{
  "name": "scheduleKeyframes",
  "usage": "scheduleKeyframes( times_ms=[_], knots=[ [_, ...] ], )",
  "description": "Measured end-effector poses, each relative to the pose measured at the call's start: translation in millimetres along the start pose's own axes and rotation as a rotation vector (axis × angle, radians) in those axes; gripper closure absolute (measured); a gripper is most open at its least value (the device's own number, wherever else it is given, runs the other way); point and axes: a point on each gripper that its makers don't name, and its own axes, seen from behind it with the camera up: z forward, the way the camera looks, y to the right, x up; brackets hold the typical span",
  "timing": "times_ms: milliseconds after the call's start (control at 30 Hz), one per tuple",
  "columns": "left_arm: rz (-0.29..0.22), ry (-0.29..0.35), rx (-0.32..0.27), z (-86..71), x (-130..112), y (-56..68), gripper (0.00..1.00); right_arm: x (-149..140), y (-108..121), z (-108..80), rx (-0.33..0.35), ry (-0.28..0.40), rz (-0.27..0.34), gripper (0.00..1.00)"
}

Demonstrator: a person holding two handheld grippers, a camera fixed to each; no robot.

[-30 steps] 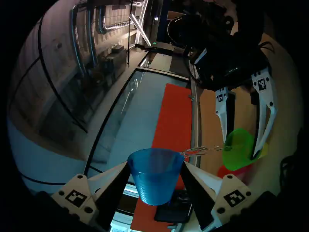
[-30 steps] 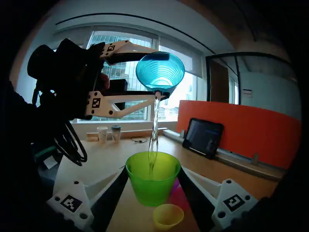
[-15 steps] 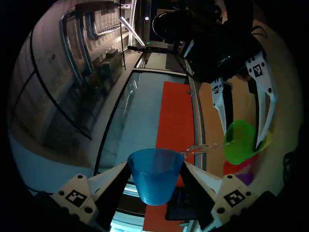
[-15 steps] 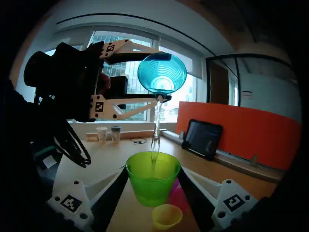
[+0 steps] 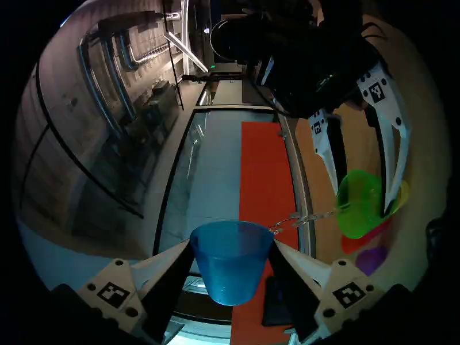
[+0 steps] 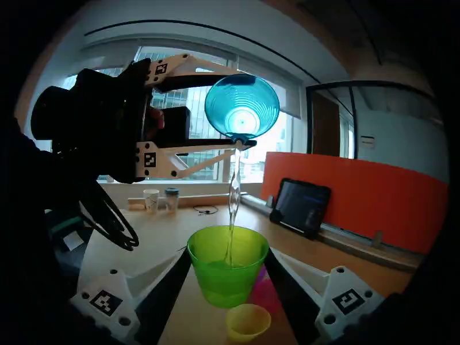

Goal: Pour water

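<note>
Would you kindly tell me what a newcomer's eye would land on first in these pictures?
The tipped blue cup, held high by the left tool against the bright window, sends a thin water stream into the green cup gripped by the right tool below. Behind stands an orange partition.

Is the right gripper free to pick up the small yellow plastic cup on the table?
Probably not: the right gripper is shut on the translucent green plastic cup, catching water from the blue plastic cup. The small yellow plastic cup stands uncovered just below it.
</note>
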Motion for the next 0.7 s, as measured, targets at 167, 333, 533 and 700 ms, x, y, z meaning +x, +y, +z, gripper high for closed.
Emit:
scheduleKeyframes(
  times_ms=[167, 333, 533, 700],
  knots=[
    [0.044, 0.003, 0.009, -2.5, 4.1, 0.2, 0.13, 1.6, -0.1, 0.8, -0.002, 0.003, -0.005, 0.09],
    [0.084, 0.006, 0.013, -2.5, 8.2, 0.3, 0.13, 2.6, -1.0, 1.1, -0.002, 0.006, -0.005, 0.09],
    [0.143, 0.016, 0.017, -0.2, 14.2, -0.4, 0.13, 5.2, -1.5, -0.4, -0.004, 0.012, -0.004, 0.09],
    [0.174, 0.021, 0.022, 1.6, 17.0, -0.9, 0.14, 6.8, -1.1, -1.9, -0.007, 0.018, -0.002, 0.09]
  ],
)
